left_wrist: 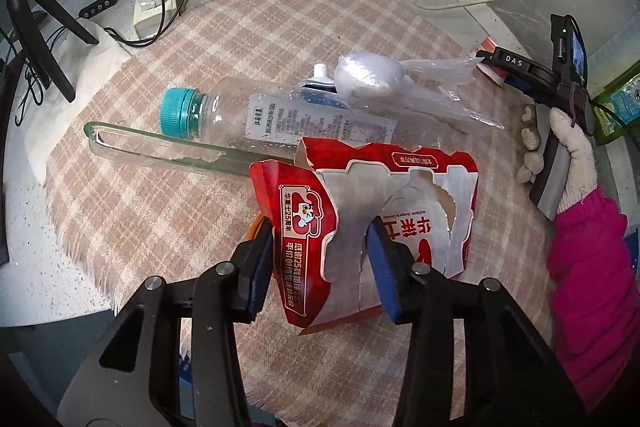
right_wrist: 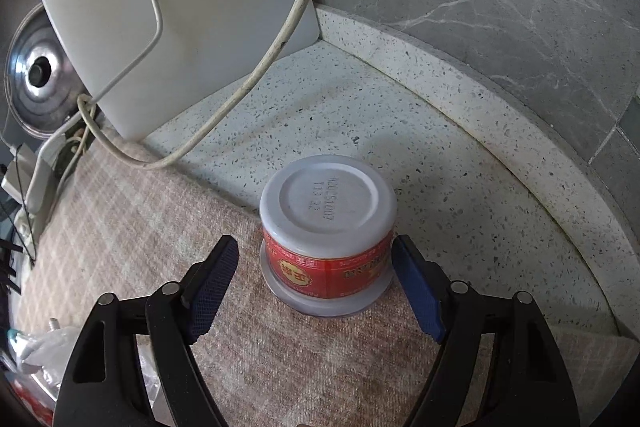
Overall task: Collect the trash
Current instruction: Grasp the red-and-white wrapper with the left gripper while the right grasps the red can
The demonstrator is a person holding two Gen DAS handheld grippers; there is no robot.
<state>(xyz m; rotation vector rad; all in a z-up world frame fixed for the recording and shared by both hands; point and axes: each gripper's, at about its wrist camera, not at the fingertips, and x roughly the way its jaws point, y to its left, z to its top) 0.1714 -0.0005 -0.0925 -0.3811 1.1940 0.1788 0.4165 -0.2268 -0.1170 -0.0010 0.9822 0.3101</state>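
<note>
Trash lies on the checked cloth (left_wrist: 132, 211) over the bench (right_wrist: 320, 115): a torn red carton (left_wrist: 360, 211) pinched at one flap by the left gripper (left_wrist: 320, 267), with a clear bottle (left_wrist: 256, 119) and plastic wrap (left_wrist: 400, 79) just behind it. The right gripper (right_wrist: 316, 283) has its fingers spread, straddling an upturned red-labelled tub (right_wrist: 326, 227), the left pad apart from it. The carton's thin flap may tear or slip free when lifted, and the tub, at the cloth's edge, could tip if one pad meets it first.
</note>
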